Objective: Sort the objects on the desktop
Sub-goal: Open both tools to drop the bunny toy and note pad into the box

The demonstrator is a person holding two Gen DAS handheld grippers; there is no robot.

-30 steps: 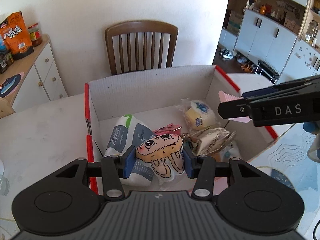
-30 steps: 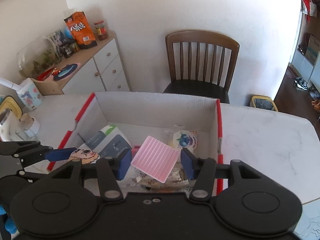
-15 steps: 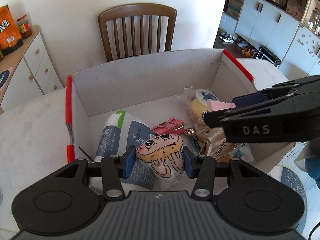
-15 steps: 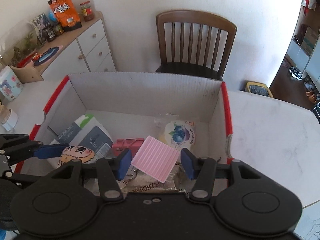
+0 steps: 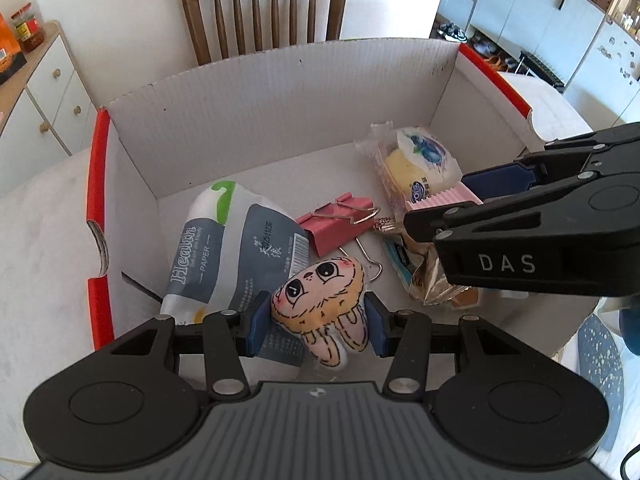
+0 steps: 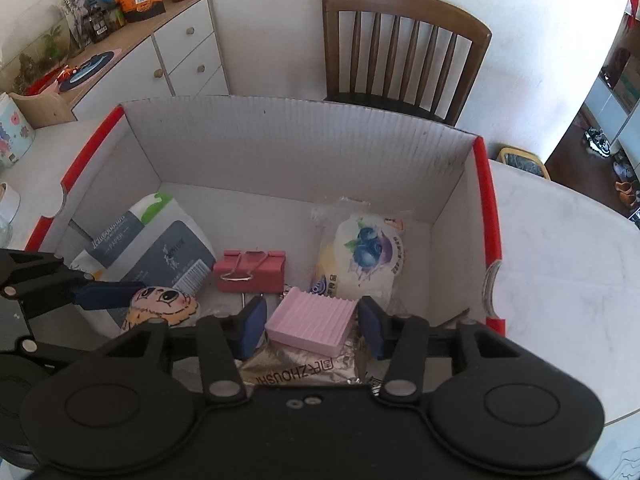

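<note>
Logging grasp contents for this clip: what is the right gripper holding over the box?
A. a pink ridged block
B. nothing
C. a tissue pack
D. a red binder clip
A: the right gripper is shut on the pink ridged block, above the cardboard box; the red binder clip lies on the box floor.

Both cameras sit behind their own fingers, looking forward and steeply down into the box [image 5: 280,92], close above its near edge. The left view looks in from the left side and sees the right gripper [image 5: 444,204] cross its right edge. The right view faces the back wall squarely. Both share the box floor, the clip [image 6: 250,270] and the chair [image 6: 404,44].
</note>
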